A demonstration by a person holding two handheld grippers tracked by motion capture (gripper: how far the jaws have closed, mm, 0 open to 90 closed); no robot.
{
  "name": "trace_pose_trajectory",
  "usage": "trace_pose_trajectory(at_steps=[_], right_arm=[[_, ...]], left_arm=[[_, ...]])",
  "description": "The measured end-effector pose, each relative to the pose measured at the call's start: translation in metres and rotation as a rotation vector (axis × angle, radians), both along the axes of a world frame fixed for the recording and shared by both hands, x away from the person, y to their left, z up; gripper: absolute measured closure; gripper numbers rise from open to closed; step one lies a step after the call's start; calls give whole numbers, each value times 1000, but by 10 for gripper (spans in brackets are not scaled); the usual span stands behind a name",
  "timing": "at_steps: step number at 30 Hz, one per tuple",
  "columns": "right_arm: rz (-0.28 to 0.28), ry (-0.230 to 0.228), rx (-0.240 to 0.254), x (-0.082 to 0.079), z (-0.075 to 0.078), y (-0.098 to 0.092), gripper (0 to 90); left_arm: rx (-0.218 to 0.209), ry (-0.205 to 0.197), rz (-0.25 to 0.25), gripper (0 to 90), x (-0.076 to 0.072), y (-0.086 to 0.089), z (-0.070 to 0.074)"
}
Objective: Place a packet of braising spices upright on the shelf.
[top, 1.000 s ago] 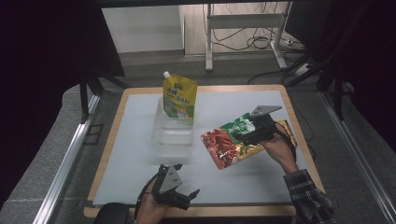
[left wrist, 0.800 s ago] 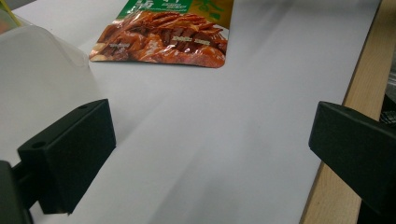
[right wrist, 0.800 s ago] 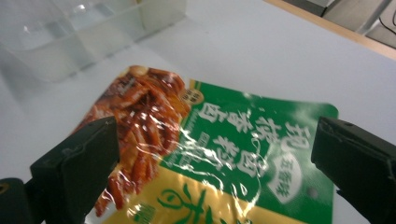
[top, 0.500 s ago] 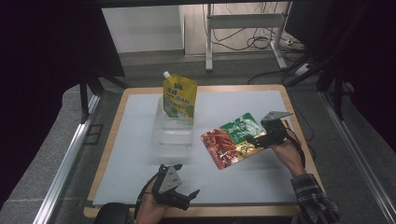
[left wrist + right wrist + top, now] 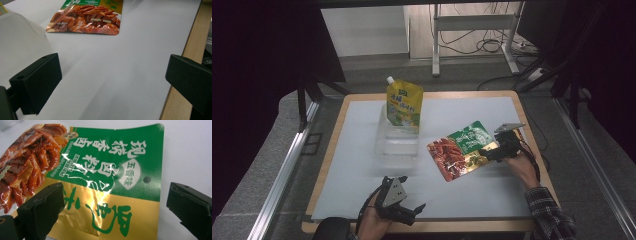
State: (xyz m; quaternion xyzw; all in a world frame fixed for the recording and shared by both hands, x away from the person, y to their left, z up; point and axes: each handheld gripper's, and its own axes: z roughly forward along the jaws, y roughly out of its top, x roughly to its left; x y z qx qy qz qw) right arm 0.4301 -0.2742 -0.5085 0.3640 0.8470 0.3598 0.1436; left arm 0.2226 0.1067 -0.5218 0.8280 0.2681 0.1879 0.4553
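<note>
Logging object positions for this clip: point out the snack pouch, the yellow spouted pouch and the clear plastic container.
snack pouch (image 5: 110, 170): right gripper view, green printed panel.
yellow spouted pouch (image 5: 404, 102): high view, front face.
clear plastic container (image 5: 397, 145): high view, bare floor in front of the pouch.

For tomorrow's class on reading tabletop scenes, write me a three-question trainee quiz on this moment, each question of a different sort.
1. True or false: the right gripper is shut on the snack pouch.
2. Where does the yellow spout pouch stand? A in the clear container; B on the floor; C in a hand.
3. Fill in: the left gripper hovers with jaws ____.

Key: 1 false, its jaws are apart; 2 A; 3 open.
</note>
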Motion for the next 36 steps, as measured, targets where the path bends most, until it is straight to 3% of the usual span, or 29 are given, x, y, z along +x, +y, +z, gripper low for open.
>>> trace_pose_trajectory(at_steps=[16,26,27,28,36], right_arm=[[-19,89,-8,5,-13,-2,13],[-15,111,46,4,-10,-2,12],[-13,111,55,4,-8,-2,12],[-6,111,98,2,-4,-2,15],[36,157,163,0,1,1,50]], left_arm=[[16,-1,-10,3,0,-1,0],[17,-1,-11,3,0,-1,0],[17,-1,-11,3,0,-1,0],[17,-1,-12,3,0,-1,0],[21,-2,-17,3,0,-2,0]])
